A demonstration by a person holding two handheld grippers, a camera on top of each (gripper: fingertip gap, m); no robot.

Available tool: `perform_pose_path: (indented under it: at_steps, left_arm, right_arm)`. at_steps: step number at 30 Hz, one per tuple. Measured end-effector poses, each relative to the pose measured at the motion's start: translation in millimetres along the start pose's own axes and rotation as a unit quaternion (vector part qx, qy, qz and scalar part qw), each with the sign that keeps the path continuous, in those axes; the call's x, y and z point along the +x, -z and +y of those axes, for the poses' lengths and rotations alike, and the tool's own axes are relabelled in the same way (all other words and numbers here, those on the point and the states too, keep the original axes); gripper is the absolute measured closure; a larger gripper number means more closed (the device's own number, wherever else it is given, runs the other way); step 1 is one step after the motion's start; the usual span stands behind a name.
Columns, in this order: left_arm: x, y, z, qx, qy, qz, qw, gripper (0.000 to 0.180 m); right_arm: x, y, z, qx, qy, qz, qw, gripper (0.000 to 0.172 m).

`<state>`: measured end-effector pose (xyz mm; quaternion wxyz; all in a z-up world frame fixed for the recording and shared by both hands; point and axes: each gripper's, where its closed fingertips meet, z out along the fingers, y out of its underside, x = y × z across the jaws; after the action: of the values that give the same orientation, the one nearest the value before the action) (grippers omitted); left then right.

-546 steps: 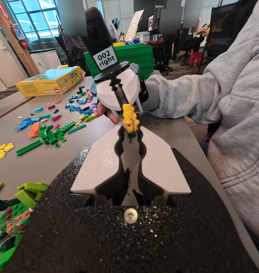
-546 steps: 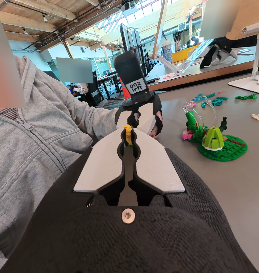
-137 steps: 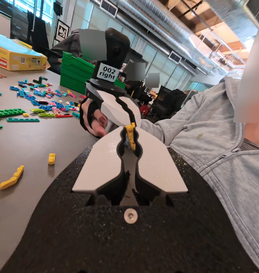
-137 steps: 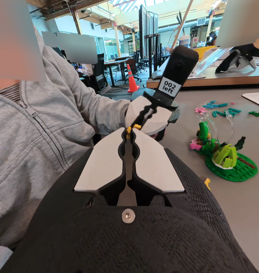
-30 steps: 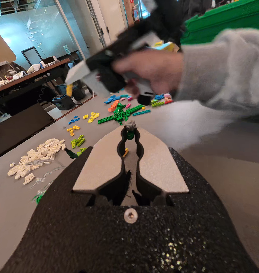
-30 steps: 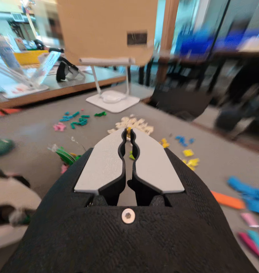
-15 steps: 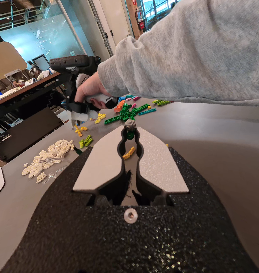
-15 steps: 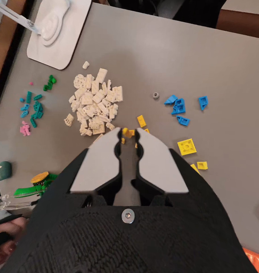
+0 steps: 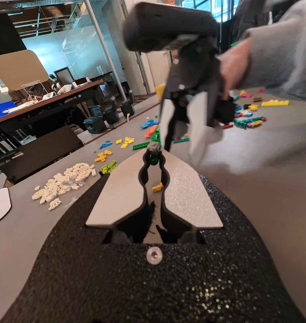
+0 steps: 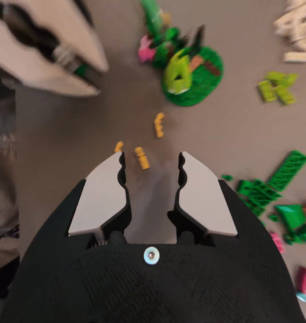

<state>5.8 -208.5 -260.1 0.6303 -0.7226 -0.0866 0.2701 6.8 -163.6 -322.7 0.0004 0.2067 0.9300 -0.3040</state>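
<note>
My left gripper (image 9: 154,153) is shut on a small grey and green brick piece (image 9: 154,150) and holds it above the grey table (image 9: 253,174). The piece also shows, blurred, in the right wrist view (image 10: 73,64). My right gripper (image 10: 150,154) is open wide, holds nothing and points down at the table. A yellow stud piece (image 10: 142,160) lies on the table between its fingertips, untouched. Two more yellow pieces (image 10: 159,125) lie just beyond. In the left wrist view the right gripper (image 9: 182,138) hangs blurred just past my left fingertips.
A round green brick model (image 10: 192,76) stands beyond the yellow pieces. Lime bricks (image 10: 278,89) and green plates (image 10: 286,169) lie to the right. A pile of white bricks (image 9: 65,181), yellow bricks (image 9: 103,155) and blue bricks (image 9: 106,145) lie to the left. A grey sleeve (image 9: 279,57) reaches in. The left gripper's tips are roughly 8 cm from the right gripper's.
My right gripper has opened wide and no longer has the small yellow piece at its tips. It has swung from the yellow brick pile back close to my left gripper, which stays shut on its piece.
</note>
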Motion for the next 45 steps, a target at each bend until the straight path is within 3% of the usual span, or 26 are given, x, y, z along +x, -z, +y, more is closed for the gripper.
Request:
perform_pose_path:
  at_steps: [8, 12, 18, 27, 32, 38, 41, 45]
  left_arm:
    - [-12.1, 5.0, -1.5, 0.014, 0.045, -0.013, 0.999, 0.171]
    - [-11.0, 4.8, -1.5, 0.013, 0.040, -0.012, 0.999, 0.171]
    - [-11.4, 4.4, -1.4, 0.013, 0.044, -0.011, 0.999, 0.171]
    - [-12.5, 3.9, -1.2, 0.013, 0.048, -0.012, 0.999, 0.171]
    - [-11.3, 1.7, -2.1, 0.014, 0.053, -0.009, 0.998, 0.171]
    - [-8.4, 2.0, -2.0, 0.013, 0.049, 0.000, 0.999, 0.171]
    - [-5.8, 2.3, -2.1, 0.013, 0.041, 0.006, 0.999, 0.171]
    - [-4.0, 2.0, -1.3, 0.009, 0.030, 0.006, 0.999, 0.171]
  right_arm:
    - [-21.6, -18.2, 19.2, 0.019, -0.026, 0.016, 0.999, 0.114]
    - [-18.8, -18.8, 21.6, 0.000, -0.007, 0.037, 0.999, 0.126]
    - [-23.6, -23.3, 17.6, -0.005, 0.022, 0.034, 0.999, 0.162]
    - [-12.6, -21.4, 9.7, 0.005, 0.030, 0.027, 0.999, 0.165]
    - [43.9, 2.3, -19.7, 0.041, 0.016, 0.081, 0.996, 0.165]
    - [161.2, 13.9, -58.2, 0.080, -0.084, 0.215, 0.970, 0.165]
    - [202.2, 8.9, -61.1, 0.057, -0.115, 0.271, 0.954, 0.165]
    - [220.0, -8.9, -53.4, 0.010, -0.127, 0.280, 0.952, 0.165]
